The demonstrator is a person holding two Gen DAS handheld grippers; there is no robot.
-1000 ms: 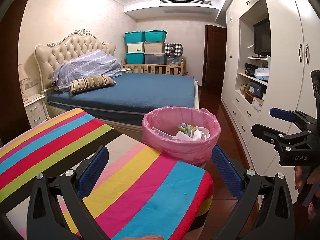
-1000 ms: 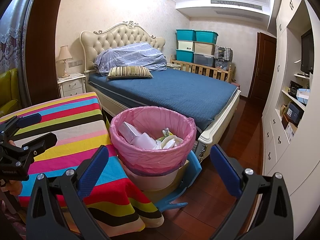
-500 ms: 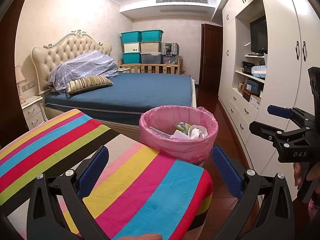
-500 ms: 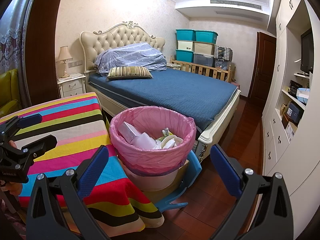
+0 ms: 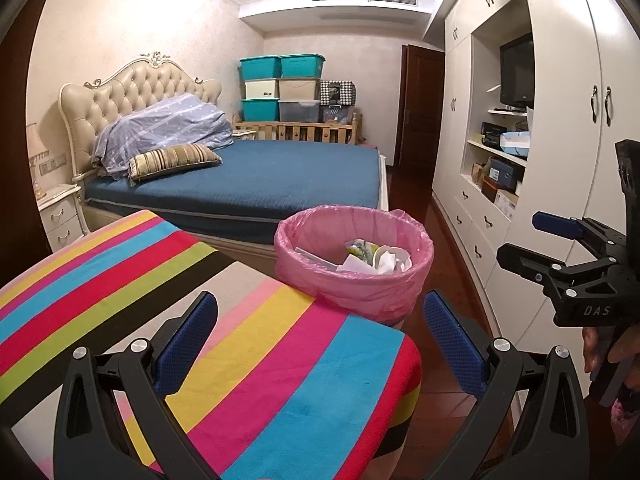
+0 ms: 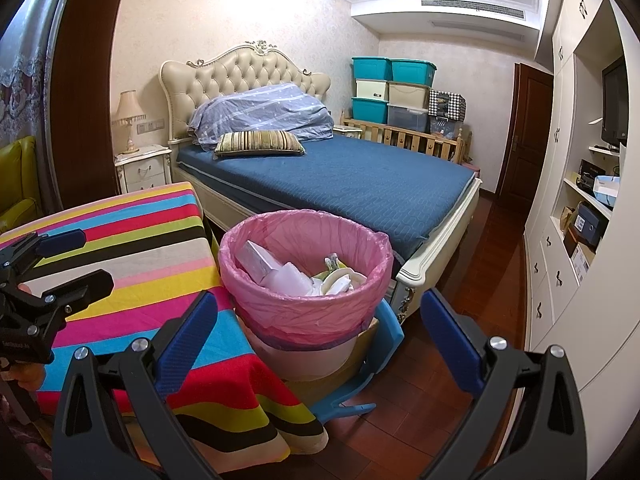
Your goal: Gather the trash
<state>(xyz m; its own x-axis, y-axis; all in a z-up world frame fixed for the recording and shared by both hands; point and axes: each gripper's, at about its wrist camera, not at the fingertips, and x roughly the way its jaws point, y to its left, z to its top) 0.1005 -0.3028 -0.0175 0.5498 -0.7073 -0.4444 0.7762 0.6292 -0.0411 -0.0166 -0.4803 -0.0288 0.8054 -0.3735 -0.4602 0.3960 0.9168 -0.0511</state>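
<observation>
A big bed with a blue cover is filling the far half of the room, its tufted headboard against the back wall, and a white wardrobe wall is running down the right side. Nearer in, the table under its striped cloth is taking up the lower left of the left wrist view, its stripes running diagonally toward the near right corner.

Just off the table's right edge, beside the far right corner, the trash bin is sitting with its pink liner folded over the rim. It is standing between the table and the foot of the bed, on a low blue stool on the wooden floor. Inside the bin, crumpled white paper and packaging are lying in a heap, with a bit of green among them.

The left gripper is hovering over the near right corner of the cloth, blue pads spread wide, nothing between them. The right gripper is hanging off the table's right edge, facing the bin, jaws likewise wide apart and carrying nothing. Each gripper is showing up at the edge of the other's view, a hand wrapping the right one's handle.
</observation>
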